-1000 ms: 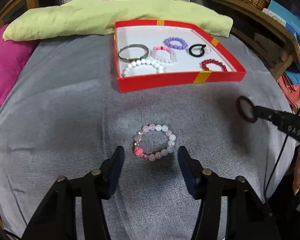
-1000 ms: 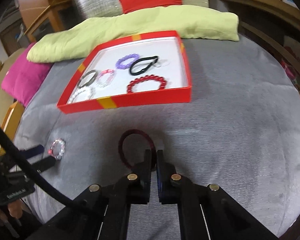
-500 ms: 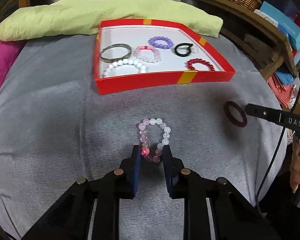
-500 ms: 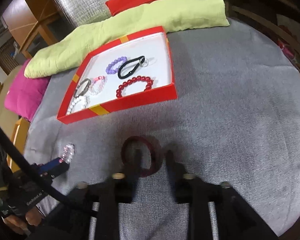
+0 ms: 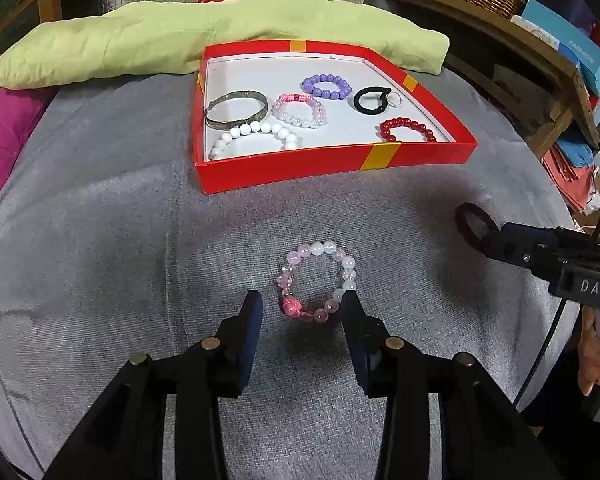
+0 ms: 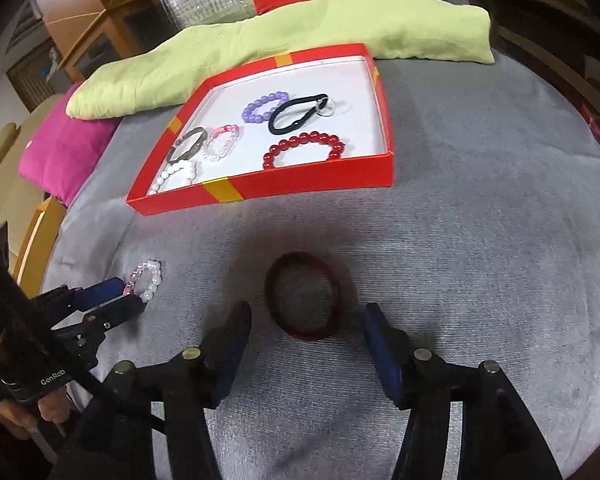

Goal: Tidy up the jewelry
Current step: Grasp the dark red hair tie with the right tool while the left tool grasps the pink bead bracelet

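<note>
Grey fabric surface fills left wrist view; red box with bracelets sits beyond. Left gripper jaws opening, released; pink-white bead bracelet lies between fingertips, right one just beside beads. Right wrist view: right gripper jaws opening, released; dark red bangle lies flat on fabric between fingertips, untouched.

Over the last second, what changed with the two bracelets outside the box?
The right gripper let go of the dark red bangle, now flat on the grey cloth, jaws opening. The left gripper squeezed the pink beaded bracelet, then reopened. The red box is unchanged.
</note>
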`<action>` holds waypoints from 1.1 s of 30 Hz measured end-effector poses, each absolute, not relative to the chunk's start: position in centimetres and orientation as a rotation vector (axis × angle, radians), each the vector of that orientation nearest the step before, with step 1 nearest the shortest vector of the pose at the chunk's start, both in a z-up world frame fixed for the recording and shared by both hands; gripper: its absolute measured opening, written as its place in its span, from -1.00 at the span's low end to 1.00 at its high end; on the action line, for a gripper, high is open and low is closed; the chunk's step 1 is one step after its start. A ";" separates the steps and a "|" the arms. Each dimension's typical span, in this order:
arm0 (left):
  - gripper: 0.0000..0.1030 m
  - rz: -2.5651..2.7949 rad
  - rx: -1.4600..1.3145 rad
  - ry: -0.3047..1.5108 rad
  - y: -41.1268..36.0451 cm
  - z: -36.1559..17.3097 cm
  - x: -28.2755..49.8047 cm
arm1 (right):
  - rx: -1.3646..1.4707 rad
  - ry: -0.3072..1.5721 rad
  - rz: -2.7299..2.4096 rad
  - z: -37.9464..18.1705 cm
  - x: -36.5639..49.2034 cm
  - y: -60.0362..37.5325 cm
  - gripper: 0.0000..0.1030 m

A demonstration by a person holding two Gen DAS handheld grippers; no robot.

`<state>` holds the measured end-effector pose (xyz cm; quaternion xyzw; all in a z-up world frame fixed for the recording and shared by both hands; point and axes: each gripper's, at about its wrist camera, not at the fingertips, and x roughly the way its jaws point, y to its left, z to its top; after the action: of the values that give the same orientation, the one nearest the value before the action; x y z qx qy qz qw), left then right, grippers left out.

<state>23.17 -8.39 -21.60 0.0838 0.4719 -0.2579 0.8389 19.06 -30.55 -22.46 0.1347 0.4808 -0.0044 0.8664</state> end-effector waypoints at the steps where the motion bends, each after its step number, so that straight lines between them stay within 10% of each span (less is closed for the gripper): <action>1: -0.20 -0.546 0.180 0.991 -8.4 -21.6 23.2 | 0.270 1.003 -0.013 -22.5 19.1 -30.4 0.19; 7: -0.20 -0.550 0.187 0.972 -8.8 -21.7 23.2 | 0.218 0.982 -0.059 -22.9 19.3 -30.1 -0.04; 12: -0.36 -0.558 0.188 0.963 -8.9 -21.7 23.2 | 0.164 0.960 -0.062 -22.8 19.4 -29.6 -0.80; 23: -0.54 -0.545 0.150 0.975 -8.3 -21.8 23.7 | 0.252 0.962 -0.031 -22.8 19.5 -30.2 -0.83; 29: 0.00 -0.552 0.169 0.967 -8.9 -21.8 23.4 | 0.288 0.979 -0.031 -23.1 19.6 -30.3 -0.83; 33: 0.01 -0.545 0.192 0.955 -9.2 -21.9 23.2 | 0.300 0.979 -0.034 -23.2 19.5 -30.4 -0.83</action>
<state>23.24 -9.18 -21.92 0.0911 0.4532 -0.2587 0.8481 19.54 -30.41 -23.20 0.1437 0.4684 -0.0165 0.8716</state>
